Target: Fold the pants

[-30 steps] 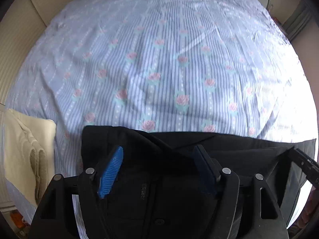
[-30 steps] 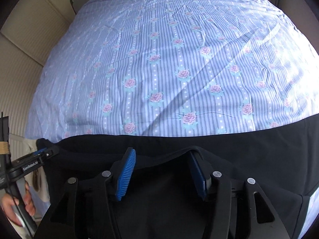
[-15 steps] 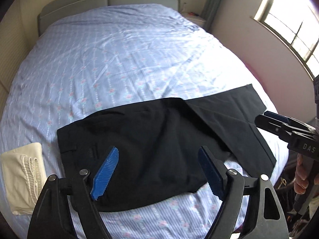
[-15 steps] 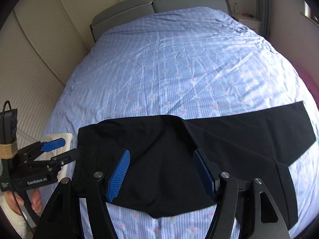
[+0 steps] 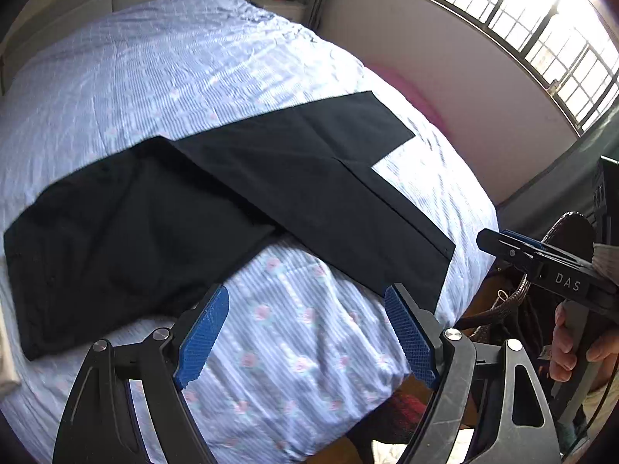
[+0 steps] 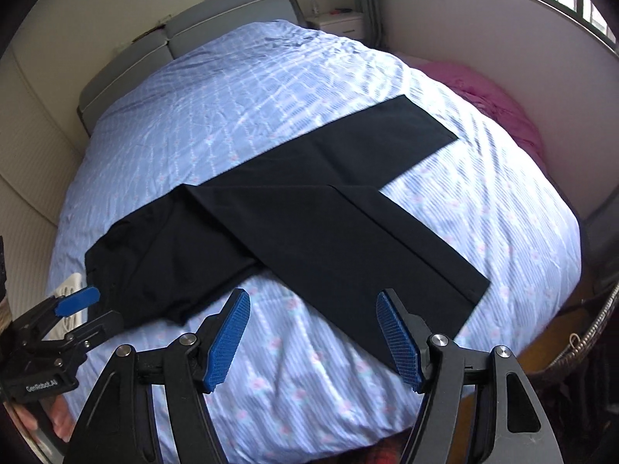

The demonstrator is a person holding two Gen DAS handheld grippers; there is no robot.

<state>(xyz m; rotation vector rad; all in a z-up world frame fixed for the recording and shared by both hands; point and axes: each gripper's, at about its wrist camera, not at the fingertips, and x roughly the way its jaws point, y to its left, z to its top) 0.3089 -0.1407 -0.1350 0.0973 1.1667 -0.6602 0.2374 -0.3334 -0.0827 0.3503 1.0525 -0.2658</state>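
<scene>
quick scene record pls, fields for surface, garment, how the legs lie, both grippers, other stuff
surface: bed with a blue striped floral cover
garment: black pants, flat on the cover, waist toward the left
legs: spread apart in a V, not stacked
left gripper: open, nothing between the pads, above the bed's near edge
right gripper: open, empty, clear of the fabric
other: cream cloth beside the waist; pink bedding past the bed's far side; window

Bare bedspread [image 6: 271,89] beyond pants [image 6: 309,208]
</scene>
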